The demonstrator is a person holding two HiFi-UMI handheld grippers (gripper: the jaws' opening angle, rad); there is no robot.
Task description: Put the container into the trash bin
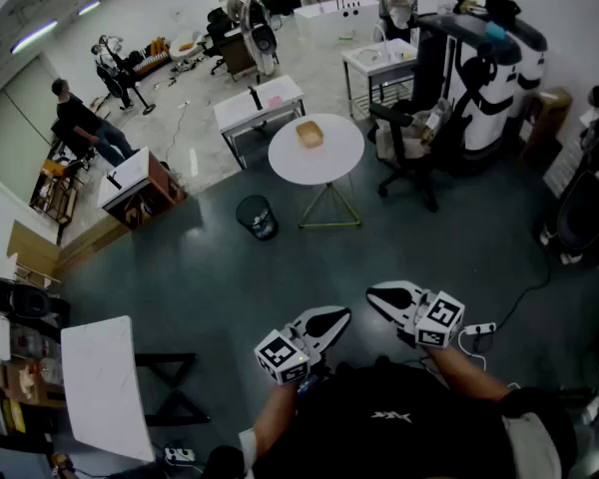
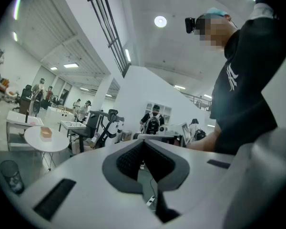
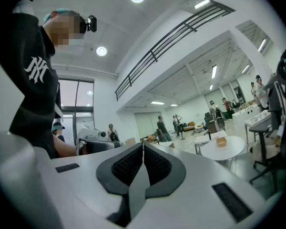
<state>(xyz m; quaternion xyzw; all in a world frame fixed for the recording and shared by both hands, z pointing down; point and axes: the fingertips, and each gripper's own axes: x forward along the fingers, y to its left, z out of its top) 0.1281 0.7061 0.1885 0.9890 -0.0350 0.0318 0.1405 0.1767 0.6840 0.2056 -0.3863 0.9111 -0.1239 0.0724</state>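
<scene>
A person stands well back from a round white tabletop (image 1: 283, 165) in an open workshop hall, a gripper in each hand and held level close to the body. The left gripper (image 1: 331, 318) and the right gripper (image 1: 382, 297) both have their jaws pressed together with nothing between them. The task's small brown container (image 1: 309, 134) sits untouched near the middle of the tabletop, well apart from either gripper. The dark trash bin (image 1: 257, 217) stands on the floor just beside the table's base, on the near left side in the head view. By the look of it the job has not yet begun: the walk to the table, the pick-up and the drop into the bin all lie ahead.
</scene>
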